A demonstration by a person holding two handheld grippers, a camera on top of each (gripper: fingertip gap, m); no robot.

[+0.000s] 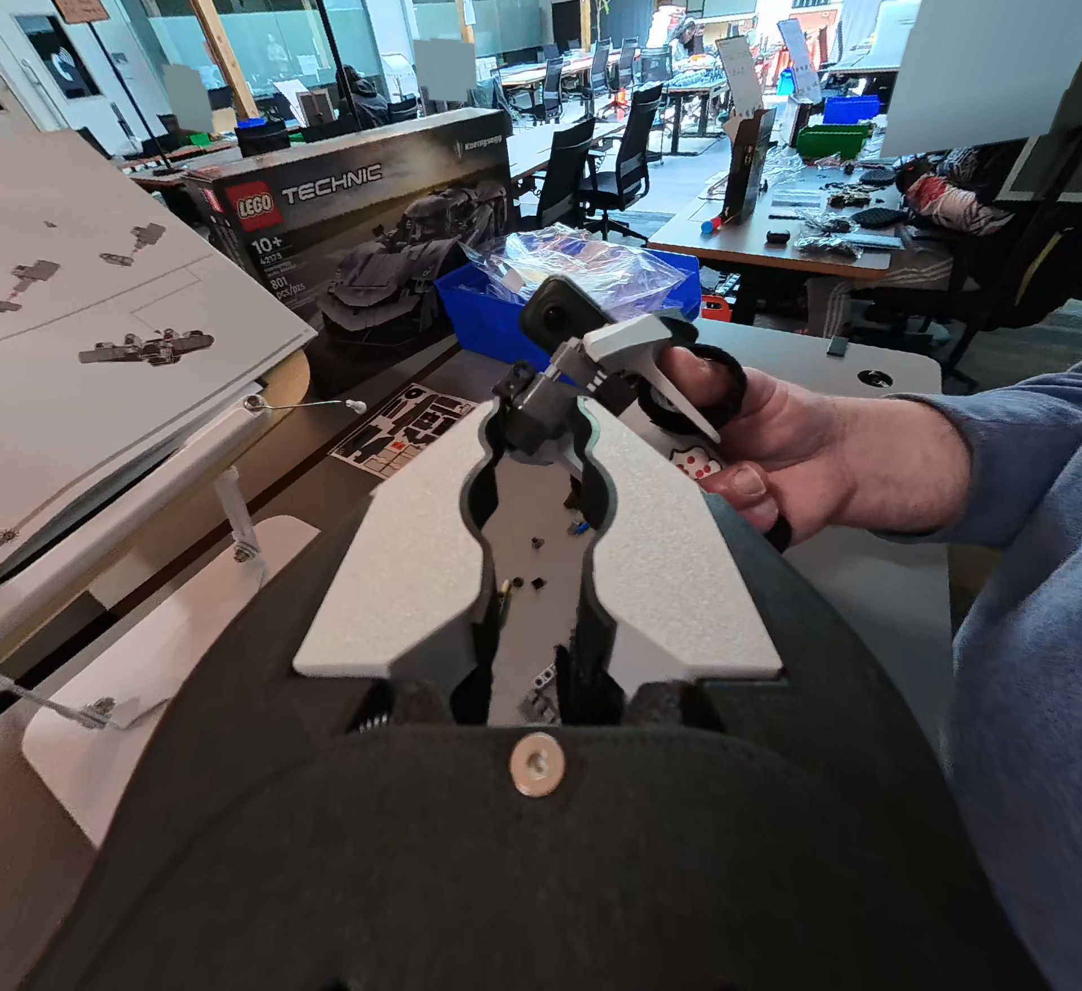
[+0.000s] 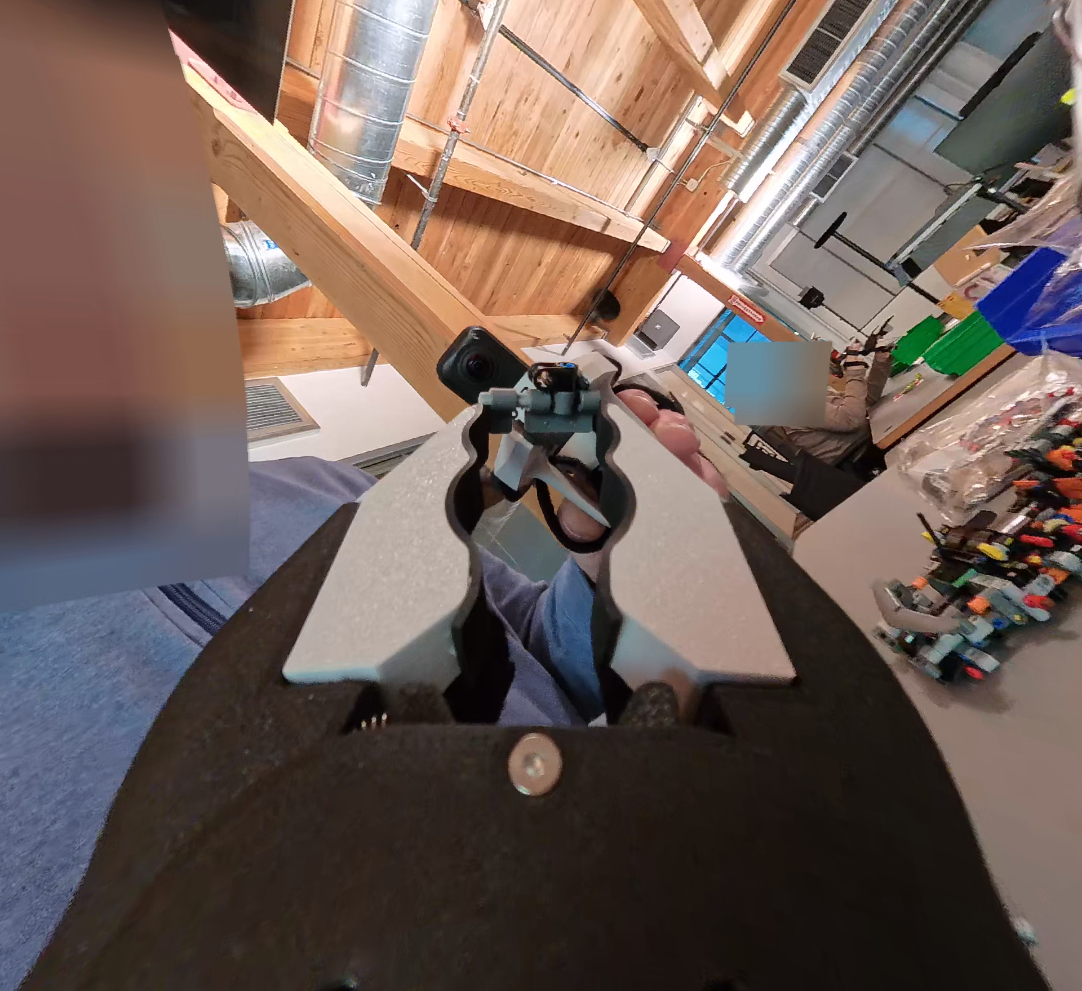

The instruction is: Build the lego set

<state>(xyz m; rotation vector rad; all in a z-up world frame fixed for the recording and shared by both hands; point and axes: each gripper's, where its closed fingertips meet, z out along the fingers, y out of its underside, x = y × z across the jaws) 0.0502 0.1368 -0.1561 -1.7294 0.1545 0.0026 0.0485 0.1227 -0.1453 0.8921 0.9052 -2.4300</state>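
Observation:
A small grey lego assembly (image 1: 530, 415) with a black part on top is held in the air between both grippers. My left gripper (image 1: 538, 424) is shut on it at the fingertips. My right gripper (image 1: 571, 372) comes in from the right, held by a hand (image 1: 808, 453), and meets the same assembly. In the right wrist view my right gripper (image 2: 544, 415) is shut on the grey assembly (image 2: 550, 407), which spans the gap between its tips. The left gripper (image 2: 541, 439) faces it from behind the piece. Several small loose parts (image 1: 536, 544) lie on the table below.
An open instruction booklet (image 1: 117, 290) rests on a stand at left. The dark lego box (image 1: 351, 225) and a blue bin (image 1: 486, 313) of plastic bags stand behind. A sticker sheet (image 1: 404, 430) lies on the table. A pile of coloured lego parts (image 2: 995, 582) sits at right. Only a small space, under 4 cm, lies between the two pairs of fingers.

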